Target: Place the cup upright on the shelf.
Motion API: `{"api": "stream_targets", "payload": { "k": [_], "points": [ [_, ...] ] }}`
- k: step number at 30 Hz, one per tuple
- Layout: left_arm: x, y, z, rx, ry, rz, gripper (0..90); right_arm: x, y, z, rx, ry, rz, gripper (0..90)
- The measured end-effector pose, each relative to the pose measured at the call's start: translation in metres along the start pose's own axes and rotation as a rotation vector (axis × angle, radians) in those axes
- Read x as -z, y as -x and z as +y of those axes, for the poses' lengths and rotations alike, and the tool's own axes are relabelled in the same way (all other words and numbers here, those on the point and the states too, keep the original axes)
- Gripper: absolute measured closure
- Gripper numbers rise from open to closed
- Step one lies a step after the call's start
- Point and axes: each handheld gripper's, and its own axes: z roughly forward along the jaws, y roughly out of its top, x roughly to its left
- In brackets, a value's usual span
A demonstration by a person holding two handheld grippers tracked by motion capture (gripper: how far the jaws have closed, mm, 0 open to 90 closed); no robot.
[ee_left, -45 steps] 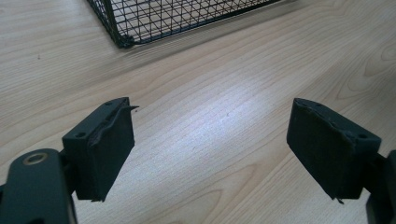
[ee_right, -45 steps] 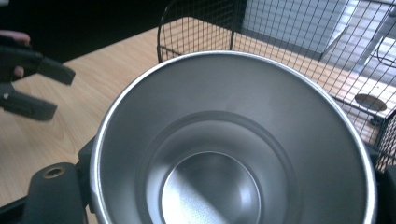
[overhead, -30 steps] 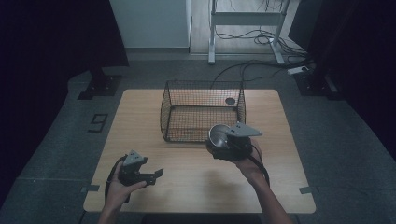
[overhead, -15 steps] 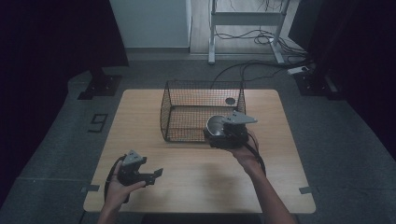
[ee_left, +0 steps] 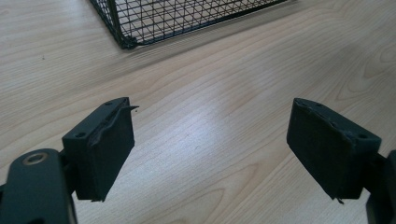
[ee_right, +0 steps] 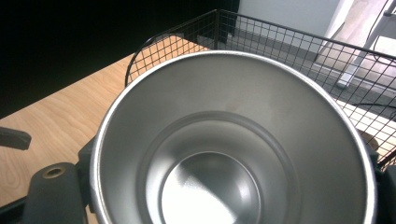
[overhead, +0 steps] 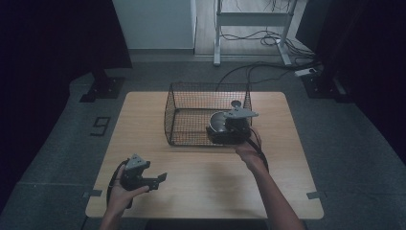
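While my right gripper (overhead: 229,127) clamps a steel cup (overhead: 219,123) between its 2 jaws, I judge the carry to be close to its end. From the high view the cup hangs at the near right corner of the black wire basket (overhead: 191,98), at or just over the front wall; I cannot tell whether it has fully crossed the rim. In the right gripper view the cup (ee_right: 233,140) faces me mouth-on, its polished inside empty, with the basket mesh (ee_right: 299,51) running behind and beside it and the wooden table (ee_right: 51,121) off to one side.

My left gripper (overhead: 139,175) sits low near the front left of the table (overhead: 143,115), well apart from the basket. In the left gripper view its 2 pads (ee_left: 105,149) stand wide apart with nothing between them, bare wood below and 1 basket corner (ee_left: 126,42) farther off.

Done, as I read it: the cup is picked up and brought to the basket. Left: move it clear over the wall, lower it onto the mesh floor, release it, and draw the right gripper out. A small round thing lies on the table just behind the basket; I cannot tell what it is.
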Motion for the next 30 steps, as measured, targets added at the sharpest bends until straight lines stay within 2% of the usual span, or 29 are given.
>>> {"api": "stream_targets", "payload": {
  "k": [30],
  "points": [
    [0.004,-0.002,0.000,0.005,0.010,-0.004,15.3,-0.053,0.016,0.024,-0.014,-0.072,-0.013,18.3]
  ]
}}
